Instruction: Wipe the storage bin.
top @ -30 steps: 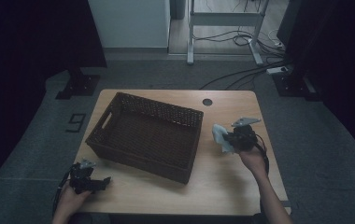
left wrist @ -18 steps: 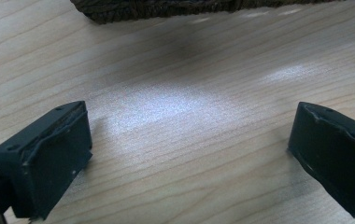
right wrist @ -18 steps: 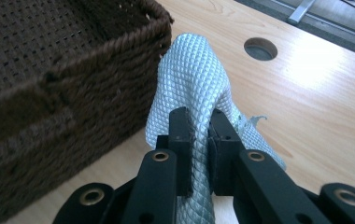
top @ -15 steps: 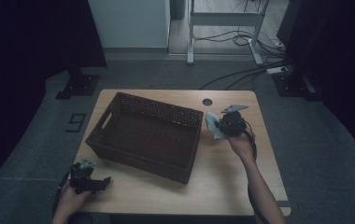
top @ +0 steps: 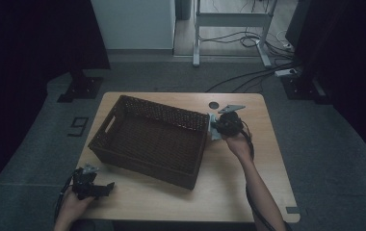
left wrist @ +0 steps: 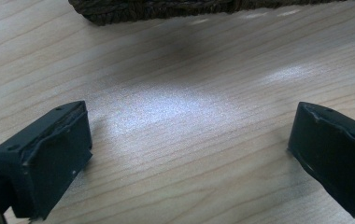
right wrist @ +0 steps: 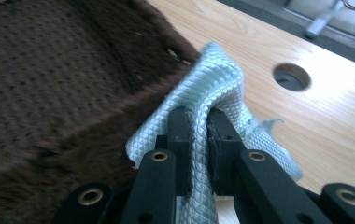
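A pale blue cloth (right wrist: 213, 88) is pinched between the closed jaws of the right gripper (top: 218, 126), at the right rim of the brown wicker basket (top: 147, 139), near the tabletop's (top: 248, 183) far edge. The left gripper (top: 105, 186) rests by the near left corner, jaws wide apart with nothing between them
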A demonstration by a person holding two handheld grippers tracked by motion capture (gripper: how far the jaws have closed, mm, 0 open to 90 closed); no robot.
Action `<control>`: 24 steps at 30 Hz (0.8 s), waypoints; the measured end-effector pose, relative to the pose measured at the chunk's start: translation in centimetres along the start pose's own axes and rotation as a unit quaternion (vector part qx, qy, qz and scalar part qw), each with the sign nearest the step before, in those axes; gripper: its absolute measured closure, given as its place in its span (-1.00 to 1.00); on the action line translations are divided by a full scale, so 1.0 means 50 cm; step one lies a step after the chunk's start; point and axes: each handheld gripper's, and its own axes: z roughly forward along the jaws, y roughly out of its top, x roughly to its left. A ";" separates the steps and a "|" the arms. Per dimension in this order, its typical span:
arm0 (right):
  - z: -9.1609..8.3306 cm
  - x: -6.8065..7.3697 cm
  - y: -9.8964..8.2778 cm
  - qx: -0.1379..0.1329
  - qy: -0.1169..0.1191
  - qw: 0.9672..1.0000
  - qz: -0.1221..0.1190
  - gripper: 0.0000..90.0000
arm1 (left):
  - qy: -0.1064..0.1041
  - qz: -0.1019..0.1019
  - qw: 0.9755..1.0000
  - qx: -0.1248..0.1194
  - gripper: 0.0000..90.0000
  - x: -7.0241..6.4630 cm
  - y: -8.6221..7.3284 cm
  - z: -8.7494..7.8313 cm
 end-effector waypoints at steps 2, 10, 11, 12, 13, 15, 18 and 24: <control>0.001 0.007 0.001 0.001 0.002 1.000 -0.004 0.82 | 0.000 0.000 1.000 0.000 -1.00 0.000 0.000 0.000; -0.005 0.015 -0.007 -0.002 0.022 1.000 -0.011 0.84 | 0.000 0.001 1.000 -0.001 -1.00 0.000 0.000 0.001; -0.006 0.018 -0.009 -0.001 0.026 1.000 -0.014 0.84 | 0.000 0.001 1.000 -0.001 -1.00 0.000 0.000 0.001; -0.007 0.019 -0.010 -0.001 0.028 0.999 -0.015 0.84 | 0.000 0.001 1.000 -0.001 -1.00 0.000 0.000 0.001; -0.008 0.023 -0.013 -0.001 0.031 0.999 -0.018 0.84 | 0.000 0.001 1.000 -0.001 -1.00 0.000 0.000 0.001; -0.012 0.029 -0.016 -0.003 0.037 0.999 -0.024 0.83 | 0.000 0.001 1.000 -0.001 -1.00 0.000 0.000 0.000; -0.019 0.035 -0.022 -0.007 0.043 0.999 -0.026 0.83 | 0.000 0.001 1.000 -0.001 -1.00 0.000 0.000 0.001; -0.032 0.050 -0.032 -0.012 0.058 0.998 -0.038 0.83 | 0.000 0.000 1.000 -0.001 -1.00 -0.001 0.000 0.001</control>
